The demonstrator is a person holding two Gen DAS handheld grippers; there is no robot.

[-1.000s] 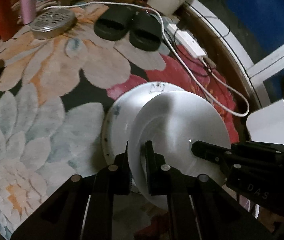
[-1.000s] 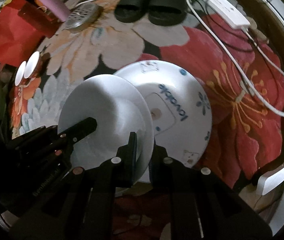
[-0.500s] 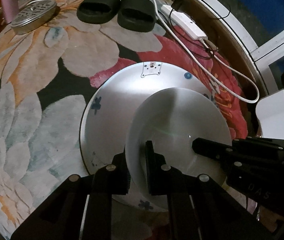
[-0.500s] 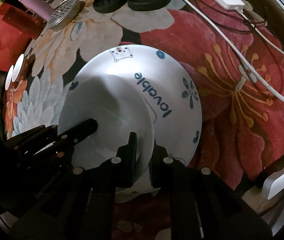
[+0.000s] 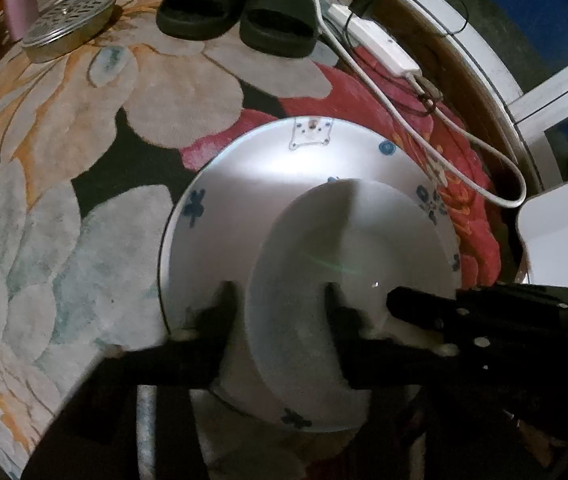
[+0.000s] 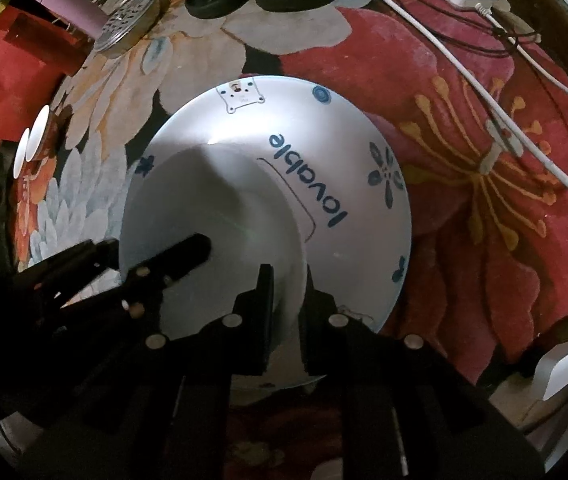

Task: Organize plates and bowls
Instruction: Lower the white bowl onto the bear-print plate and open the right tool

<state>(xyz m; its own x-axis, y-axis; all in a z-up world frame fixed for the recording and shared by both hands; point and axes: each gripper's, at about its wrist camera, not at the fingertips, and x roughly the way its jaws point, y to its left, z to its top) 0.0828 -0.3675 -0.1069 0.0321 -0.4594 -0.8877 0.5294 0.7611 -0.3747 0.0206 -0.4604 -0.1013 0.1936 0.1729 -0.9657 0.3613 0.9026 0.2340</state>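
Bowl (image 5: 348, 272) now sits on plate (image 5: 244, 208) mid-rug (image 5: 84, 120); my left gripper (image 5: 280, 300) just opened, right gripper (image 6: 286, 280) clamps its rim, release left.

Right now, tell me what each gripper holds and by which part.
The right gripper pinches the small white plate by its near rim. The left gripper has just been opening; its fingers straddle the plate's opposite rim without pressing it.

Black slippers (image 5: 240, 16) on floral rug (image 5: 64, 152)
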